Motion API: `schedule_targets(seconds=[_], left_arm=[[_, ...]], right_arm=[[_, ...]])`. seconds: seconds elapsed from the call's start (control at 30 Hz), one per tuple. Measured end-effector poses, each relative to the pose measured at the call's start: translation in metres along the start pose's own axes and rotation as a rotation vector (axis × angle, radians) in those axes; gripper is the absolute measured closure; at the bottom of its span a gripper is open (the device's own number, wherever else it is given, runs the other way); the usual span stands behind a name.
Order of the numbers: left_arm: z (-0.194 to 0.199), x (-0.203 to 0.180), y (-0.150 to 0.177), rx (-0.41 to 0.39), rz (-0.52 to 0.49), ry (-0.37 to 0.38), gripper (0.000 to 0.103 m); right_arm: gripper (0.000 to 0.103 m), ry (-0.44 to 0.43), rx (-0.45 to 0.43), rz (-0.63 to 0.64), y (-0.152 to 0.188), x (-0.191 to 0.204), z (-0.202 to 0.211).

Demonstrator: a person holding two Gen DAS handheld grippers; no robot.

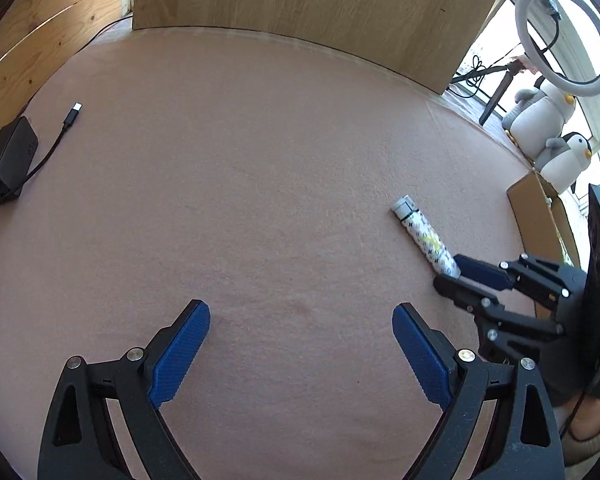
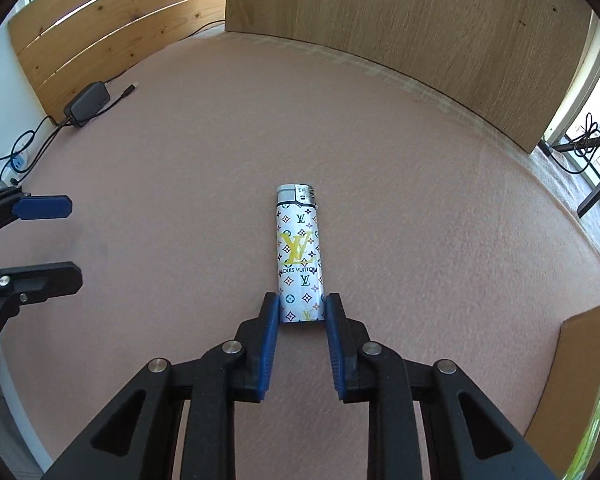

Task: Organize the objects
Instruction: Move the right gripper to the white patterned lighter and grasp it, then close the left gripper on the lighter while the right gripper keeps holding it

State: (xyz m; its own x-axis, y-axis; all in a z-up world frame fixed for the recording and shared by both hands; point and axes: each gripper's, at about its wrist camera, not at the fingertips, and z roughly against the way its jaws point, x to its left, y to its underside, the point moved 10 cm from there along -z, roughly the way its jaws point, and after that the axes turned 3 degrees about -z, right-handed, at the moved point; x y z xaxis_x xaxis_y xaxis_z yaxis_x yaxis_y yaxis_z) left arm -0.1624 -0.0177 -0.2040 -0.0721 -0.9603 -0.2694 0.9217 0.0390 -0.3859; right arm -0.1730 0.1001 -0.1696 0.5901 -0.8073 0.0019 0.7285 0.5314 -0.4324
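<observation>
A white lighter (image 2: 299, 252) with a coloured monogram print and a silver cap lies flat on the pink felt tabletop (image 2: 420, 200). My right gripper (image 2: 302, 300) is shut on its bottom end, one blue pad pressed against each side. In the left wrist view the lighter (image 1: 424, 238) lies at the right, with the right gripper (image 1: 450, 270) on its near end. My left gripper (image 1: 300, 312) stands open over bare felt with nothing between its fingers. It also shows at the left edge of the right wrist view (image 2: 72, 240).
A black power adapter (image 1: 8, 160) and its cable with a loose plug (image 1: 76, 108) lie at the far left. An open cardboard box (image 2: 580, 360) stands at the right edge. A wooden board (image 1: 300, 0) walls the back. Plush penguins (image 1: 548, 120) and a ring light (image 1: 564, 40) sit beyond the table.
</observation>
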Motion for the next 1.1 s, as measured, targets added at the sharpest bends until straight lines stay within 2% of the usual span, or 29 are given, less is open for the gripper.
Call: schedule_targets(seconds=[0.13, 0.3, 0.47, 0.7, 0.77, 0.9, 1.0, 1.07, 1.1], left_arm=[[-0.007, -0.018, -0.003, 0.019, 0.001, 0.054, 0.008], [-0.006, -0.025, -0.006, -0.021, -0.1, -0.005, 0.008], [-0.012, -0.031, 0.003, 0.054, -0.053, -0.018, 0.008], [-0.017, -0.071, 0.02, 0.154, -0.01, 0.062, 0.011], [-0.02, -0.081, 0.024, 0.192, -0.007, 0.075, 0.027], [-0.025, -0.097, 0.027, 0.228, -0.033, 0.058, 0.028], [-0.029, -0.105, 0.03, 0.244, -0.067, 0.019, 0.034], [-0.029, -0.11, 0.03, 0.247, -0.096, -0.019, 0.055], [-0.03, -0.112, 0.03, 0.247, -0.104, -0.028, 0.061]], right_arm=[[0.082, -0.002, -0.024, -0.044, 0.029, 0.034, 0.014], [0.082, -0.003, -0.066, -0.069, 0.061, 0.064, 0.031], [0.082, 0.017, -0.071, -0.08, 0.085, 0.069, 0.043], [0.082, 0.089, -0.112, -0.118, 0.091, 0.072, 0.046], [0.082, 0.107, -0.124, -0.132, 0.09, 0.073, 0.046], [0.082, 0.121, -0.145, -0.172, 0.09, 0.074, 0.046], [0.082, 0.113, -0.152, -0.18, 0.09, 0.076, 0.047], [0.082, 0.107, -0.154, -0.184, 0.091, 0.077, 0.047], [0.082, 0.103, -0.154, -0.186, 0.091, 0.079, 0.047]])
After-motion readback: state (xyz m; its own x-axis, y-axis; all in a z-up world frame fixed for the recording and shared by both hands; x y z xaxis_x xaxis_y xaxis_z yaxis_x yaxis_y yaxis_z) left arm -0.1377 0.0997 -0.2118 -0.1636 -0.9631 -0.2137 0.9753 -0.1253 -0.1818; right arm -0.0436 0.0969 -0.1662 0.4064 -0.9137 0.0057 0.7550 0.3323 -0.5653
